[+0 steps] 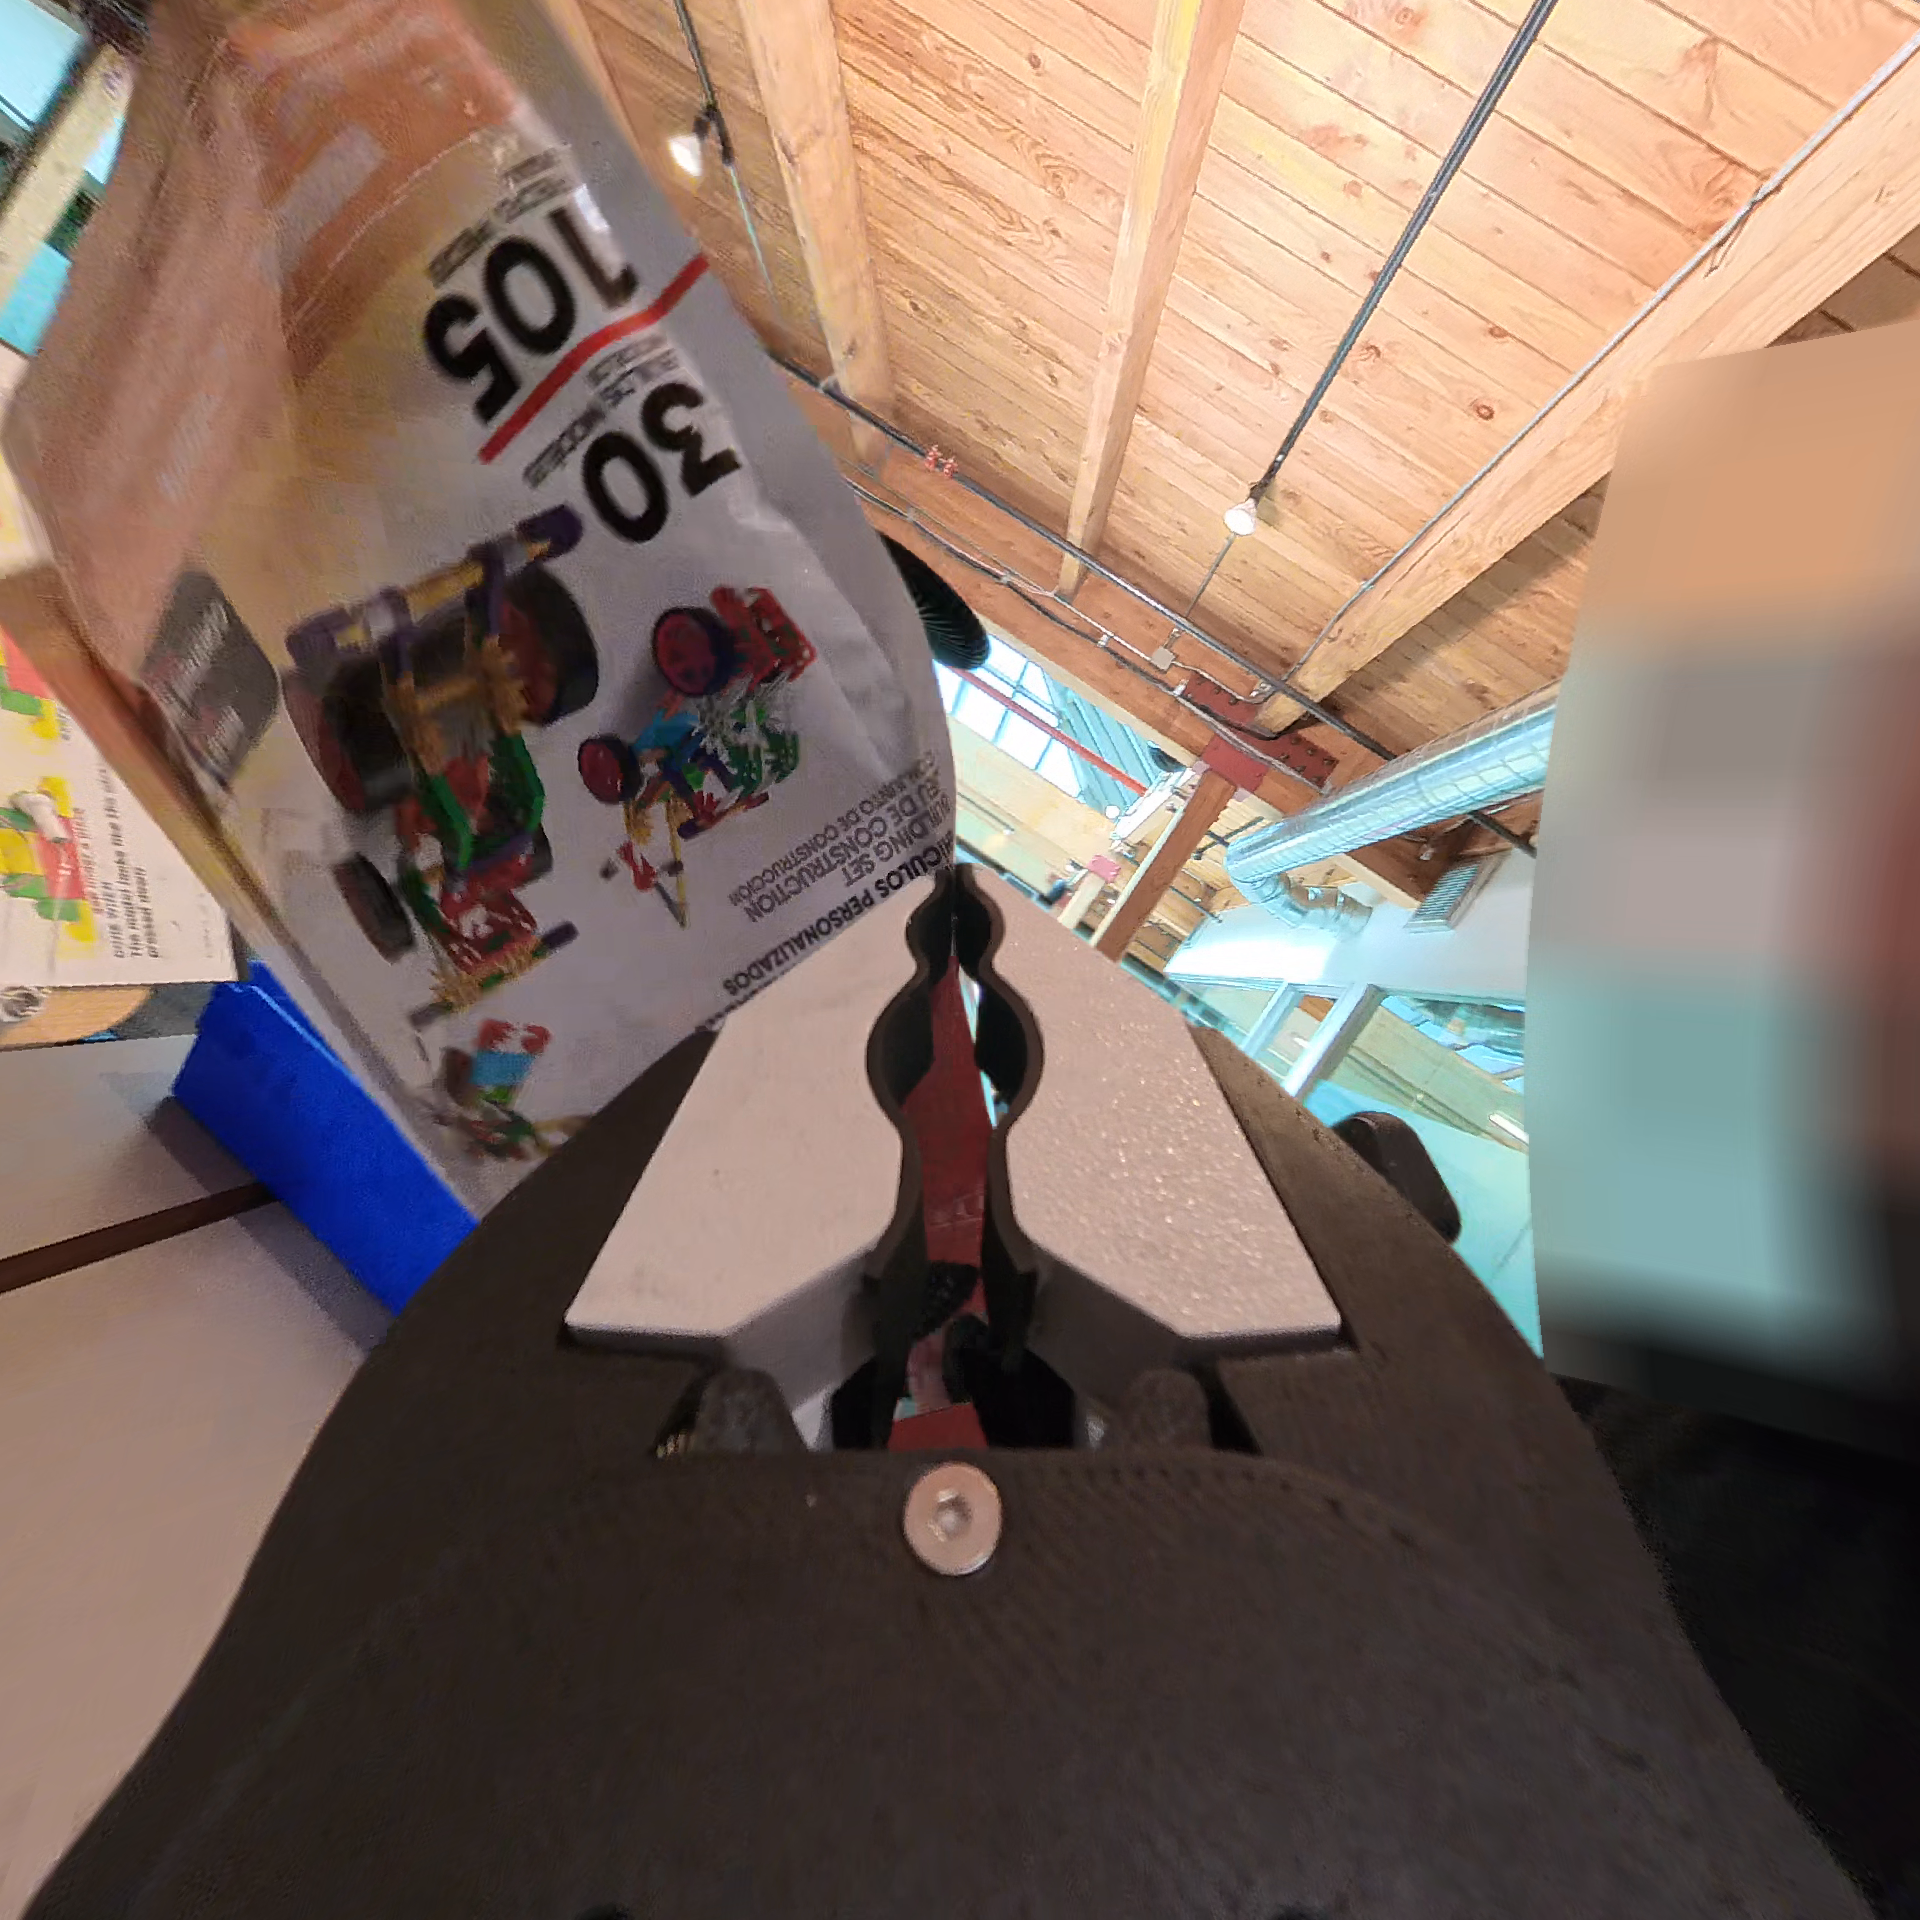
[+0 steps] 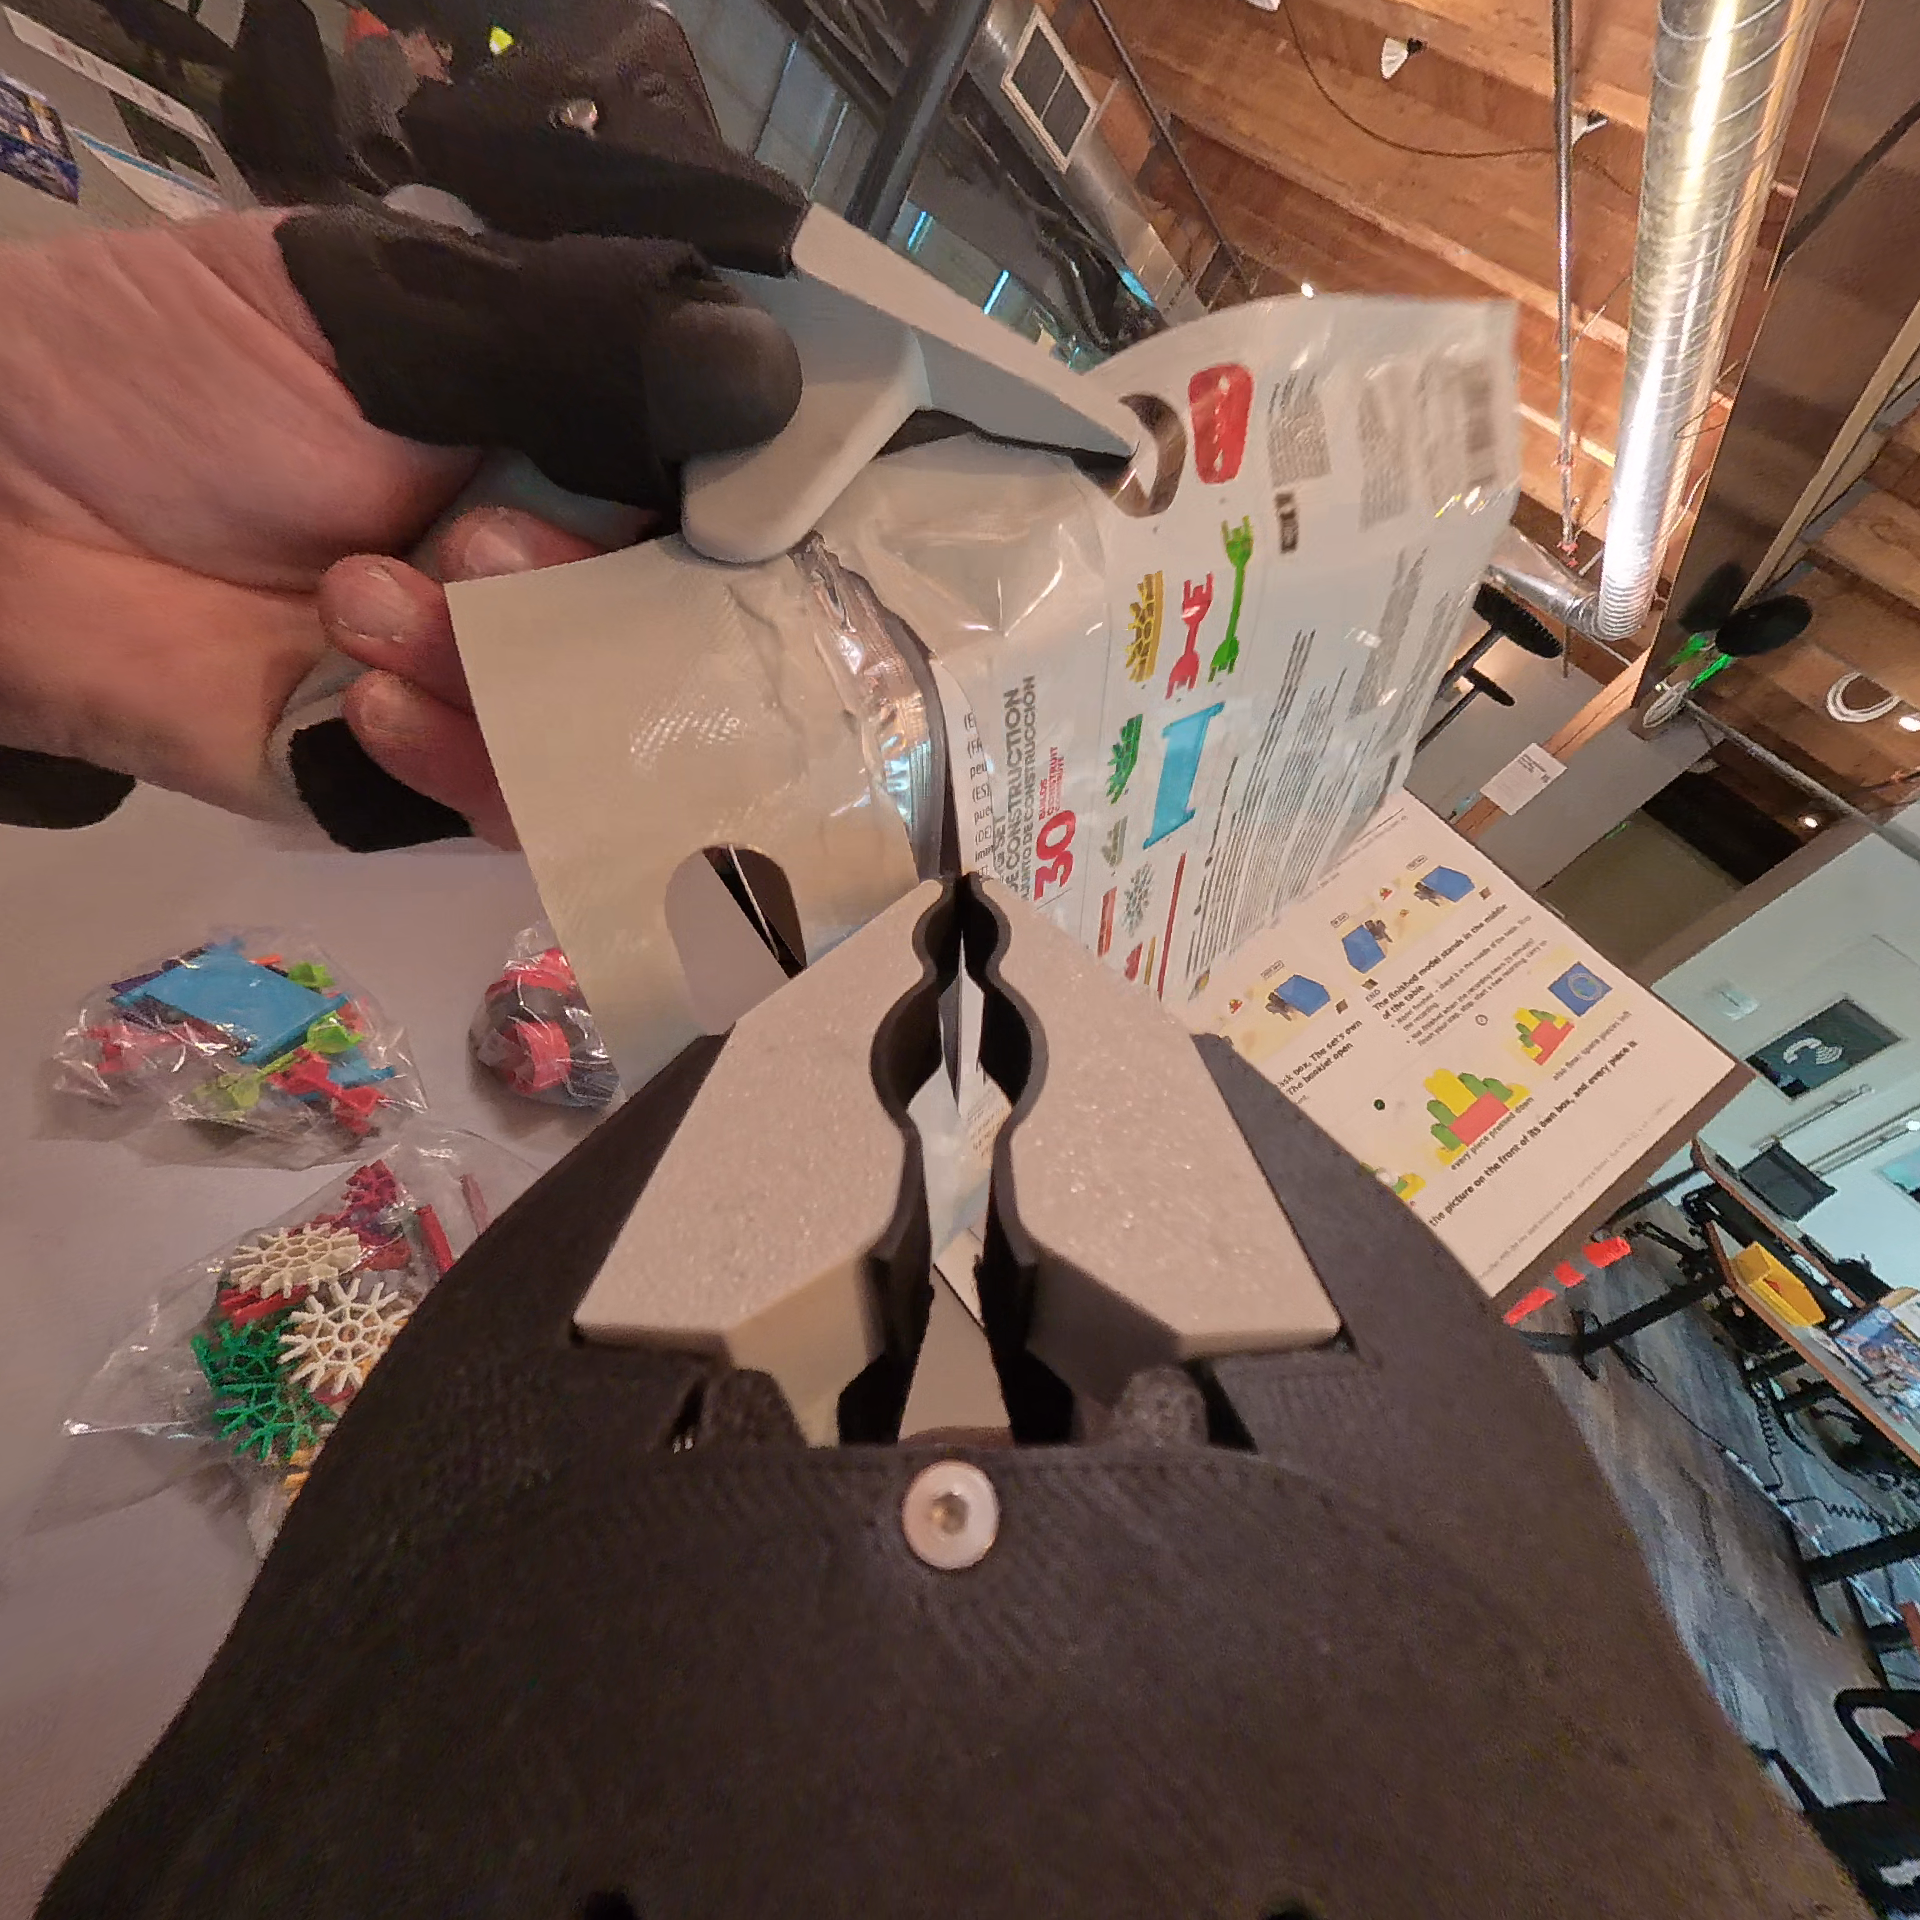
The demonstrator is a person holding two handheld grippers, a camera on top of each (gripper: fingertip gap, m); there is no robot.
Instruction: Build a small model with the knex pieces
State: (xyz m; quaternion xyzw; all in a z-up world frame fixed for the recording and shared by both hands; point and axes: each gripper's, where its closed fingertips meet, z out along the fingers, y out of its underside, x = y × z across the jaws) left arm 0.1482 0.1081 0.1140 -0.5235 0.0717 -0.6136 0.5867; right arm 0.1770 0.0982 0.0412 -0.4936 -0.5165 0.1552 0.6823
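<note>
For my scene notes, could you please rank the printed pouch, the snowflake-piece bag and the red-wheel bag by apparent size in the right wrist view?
1. Printed pouch, nearest the camera.
2. Snowflake-piece bag.
3. Red-wheel bag, farther away.

Your left gripper (image 1: 954, 883) has its fingers (image 1: 1122, 1132) pinched tight on the building-set bag (image 1: 499, 582), which rises toward eleven o'clock. A blue bin (image 1: 312, 1122) sits at nine o'clock on the bench (image 1: 114, 1434).
</note>
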